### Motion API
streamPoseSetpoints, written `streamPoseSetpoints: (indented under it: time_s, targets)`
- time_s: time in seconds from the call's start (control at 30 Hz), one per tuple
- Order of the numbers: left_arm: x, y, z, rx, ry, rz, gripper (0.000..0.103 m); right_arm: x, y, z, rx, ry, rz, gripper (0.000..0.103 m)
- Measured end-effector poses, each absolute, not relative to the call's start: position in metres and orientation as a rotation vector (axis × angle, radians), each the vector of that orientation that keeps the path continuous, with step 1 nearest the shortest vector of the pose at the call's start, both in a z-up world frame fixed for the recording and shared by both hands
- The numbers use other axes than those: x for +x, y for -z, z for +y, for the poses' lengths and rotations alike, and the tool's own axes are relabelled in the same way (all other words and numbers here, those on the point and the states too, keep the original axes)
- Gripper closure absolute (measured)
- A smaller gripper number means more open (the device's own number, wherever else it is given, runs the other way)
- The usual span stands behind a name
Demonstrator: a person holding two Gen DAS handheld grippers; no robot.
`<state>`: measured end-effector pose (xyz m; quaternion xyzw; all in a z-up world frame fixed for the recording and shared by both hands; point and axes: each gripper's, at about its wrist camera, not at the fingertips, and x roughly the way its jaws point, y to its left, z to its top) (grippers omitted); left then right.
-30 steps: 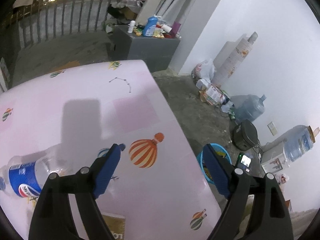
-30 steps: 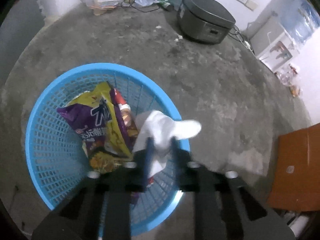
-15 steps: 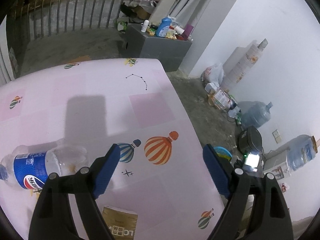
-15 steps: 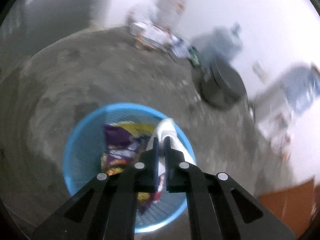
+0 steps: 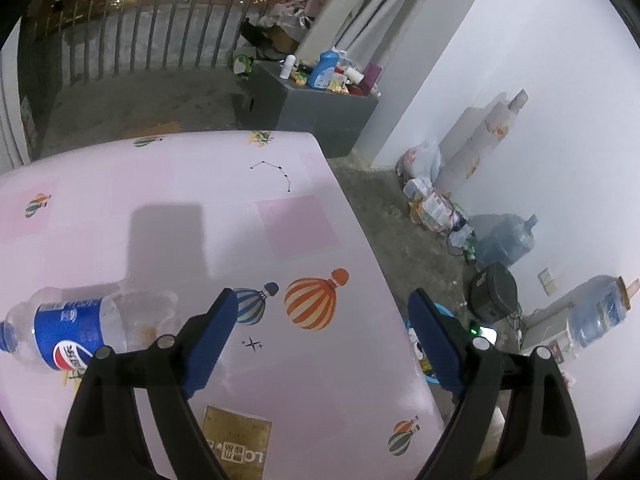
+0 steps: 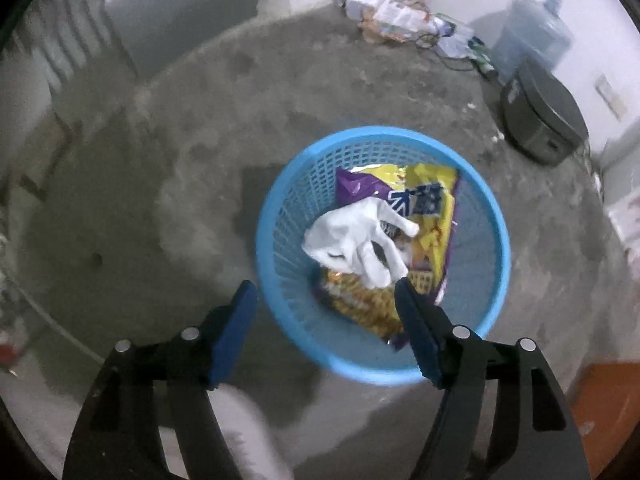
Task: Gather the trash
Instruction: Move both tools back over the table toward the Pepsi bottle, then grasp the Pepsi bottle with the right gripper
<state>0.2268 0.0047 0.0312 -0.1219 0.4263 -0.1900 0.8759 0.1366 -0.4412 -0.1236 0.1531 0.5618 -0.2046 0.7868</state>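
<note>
A blue plastic basket (image 6: 280, 216) stands on the concrete floor. Inside lie a yellow and purple snack bag (image 6: 432, 196) and a crumpled white tissue (image 6: 356, 236) on top of it. My right gripper (image 6: 324, 292) is open and empty above the basket's near rim. My left gripper (image 5: 320, 312) is open and empty over the pink table (image 5: 168, 184). A clear Pepsi bottle (image 5: 80, 328) with a blue label lies on its side at the table's left. A gold card (image 5: 236, 444) lies flat between my left fingers near the front.
A dark rice cooker (image 6: 540, 120) sits on the floor behind the basket. Water jugs (image 5: 508, 240) and bags of clutter (image 5: 424, 164) line the white wall. A grey cabinet (image 5: 320, 108) with bottles stands beyond the table. An orange box (image 6: 600, 412) sits at the right.
My right gripper opened and let go of the white tissue, which now lies in the basket. The left gripper drifted slightly, bringing more of the bottle into view.
</note>
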Motion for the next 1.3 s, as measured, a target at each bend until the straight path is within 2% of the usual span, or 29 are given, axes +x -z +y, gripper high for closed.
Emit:
streamPoseSetpoints:
  time_s: [0.2,0.47,0.67,0.87,1.13,1.27,1.3]
  targets:
    - [0.205,-0.043,0.037,-0.311,0.337,0.826,0.019,0.107,0.039,-0.438,0.560,0.360,1.016,0.035]
    - [0.178,-0.050,0.121,-0.356,0.136,0.738,0.019,0.134,-0.054,-0.347,0.562,-0.003,0.883,0.035]
    - [0.168,-0.032,0.172,-0.392,0.023,0.726,0.019,0.164,-0.092,-0.249,0.489,-0.267,0.875,0.035]
    - [0.166,-0.012,0.201,-0.437,0.001,0.740,0.019,0.188,-0.107,-0.177,0.443,-0.462,0.890,0.035]
    - [0.147,0.011,0.210,-0.465,0.024,0.761,0.019,0.261,-0.133,-0.036,0.053,-0.812,0.838,0.035]
    - [0.143,0.028,0.206,-0.459,0.021,0.785,0.032,0.284,-0.126,0.029,-0.145,-0.982,0.852,0.035]
    - [0.143,0.033,0.205,-0.459,0.025,0.794,0.040,0.288,-0.122,0.043,-0.189,-1.031,0.864,0.035]
